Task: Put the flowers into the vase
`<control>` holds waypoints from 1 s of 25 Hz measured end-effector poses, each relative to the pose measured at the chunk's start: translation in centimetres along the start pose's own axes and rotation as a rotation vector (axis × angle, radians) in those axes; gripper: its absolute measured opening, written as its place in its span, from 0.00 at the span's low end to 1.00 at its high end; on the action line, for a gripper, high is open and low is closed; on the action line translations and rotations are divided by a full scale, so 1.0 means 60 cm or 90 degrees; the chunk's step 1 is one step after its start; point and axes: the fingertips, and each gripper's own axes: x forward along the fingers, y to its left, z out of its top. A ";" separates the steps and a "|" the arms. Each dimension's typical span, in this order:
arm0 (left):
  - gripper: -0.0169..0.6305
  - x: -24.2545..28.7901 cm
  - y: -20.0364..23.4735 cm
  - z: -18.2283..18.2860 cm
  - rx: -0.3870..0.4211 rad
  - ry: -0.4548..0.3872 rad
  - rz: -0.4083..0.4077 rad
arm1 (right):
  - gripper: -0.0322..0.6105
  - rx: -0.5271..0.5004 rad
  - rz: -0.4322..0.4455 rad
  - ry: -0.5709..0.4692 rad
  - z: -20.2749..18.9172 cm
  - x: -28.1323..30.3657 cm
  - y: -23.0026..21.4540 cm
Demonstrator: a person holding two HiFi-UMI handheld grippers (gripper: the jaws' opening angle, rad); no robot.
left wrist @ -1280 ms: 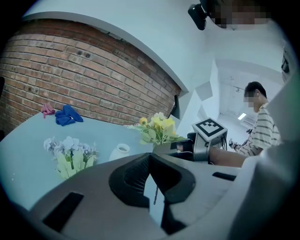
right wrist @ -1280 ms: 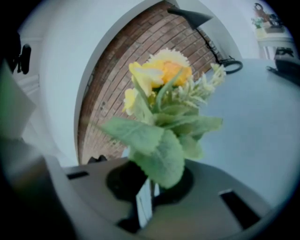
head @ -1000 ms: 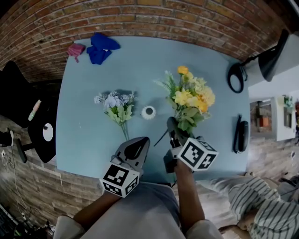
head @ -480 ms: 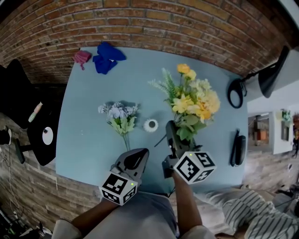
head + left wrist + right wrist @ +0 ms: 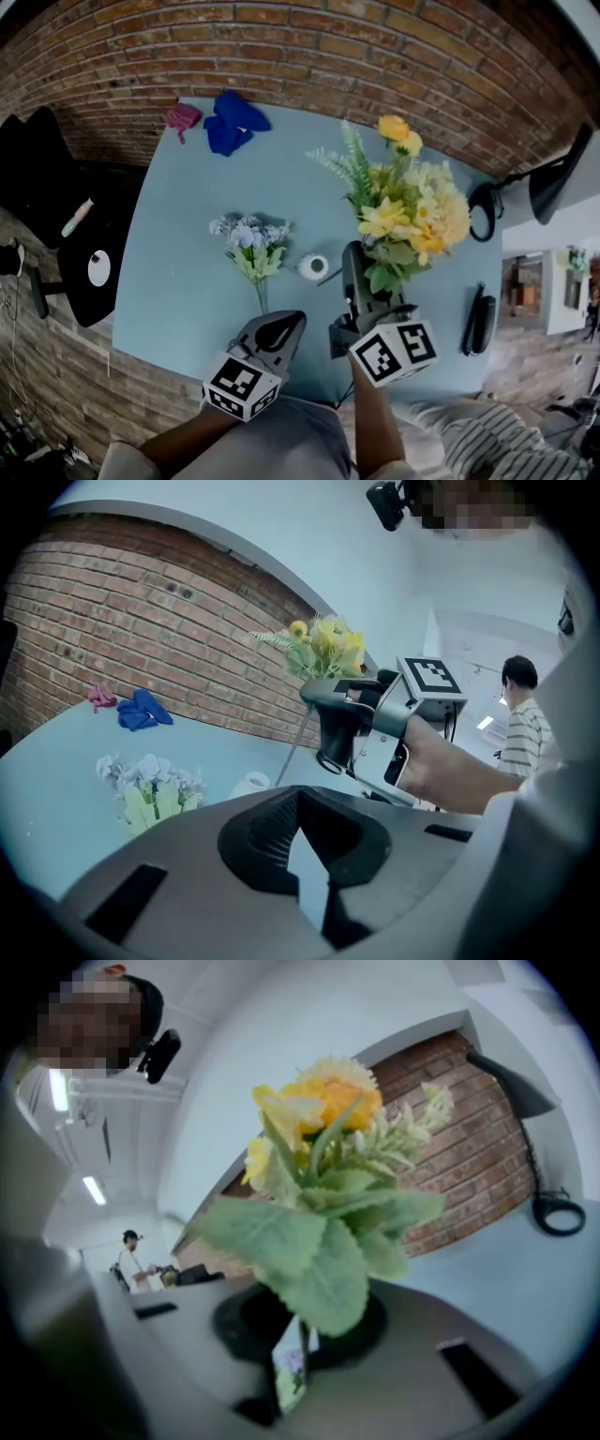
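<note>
The left gripper [image 5: 278, 328] is nearest, over the near edge of the table [image 5: 178, 281], its jaws together at the tips with nothing between them. At its 3 o'clock, the right gripper [image 5: 354, 267] is clamped on the stem of the yellow flowers [image 5: 412, 211], whose heads are raised above the table. The small white vase [image 5: 314, 266] stands at this gripper's 9 o'clock. Pale flowers [image 5: 251, 246] lie flat at the vase's 10 o'clock. Farther off at 11 o'clock, a blue cloth [image 5: 234, 122] and a pink cloth [image 5: 182, 116] lie near the brick wall [image 5: 375, 47].
</note>
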 end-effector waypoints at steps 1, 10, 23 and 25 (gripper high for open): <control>0.05 -0.001 0.001 0.000 0.000 0.000 0.000 | 0.11 -0.008 0.003 -0.011 0.006 0.002 0.004; 0.05 -0.005 0.002 -0.006 0.019 0.012 0.006 | 0.11 -0.055 0.002 -0.042 0.010 0.028 0.005; 0.05 -0.002 0.033 -0.010 -0.004 0.020 0.019 | 0.11 -0.075 -0.026 -0.020 -0.064 0.055 -0.018; 0.05 0.000 0.036 -0.012 -0.008 0.020 0.019 | 0.11 -0.082 -0.028 -0.011 -0.073 0.058 -0.023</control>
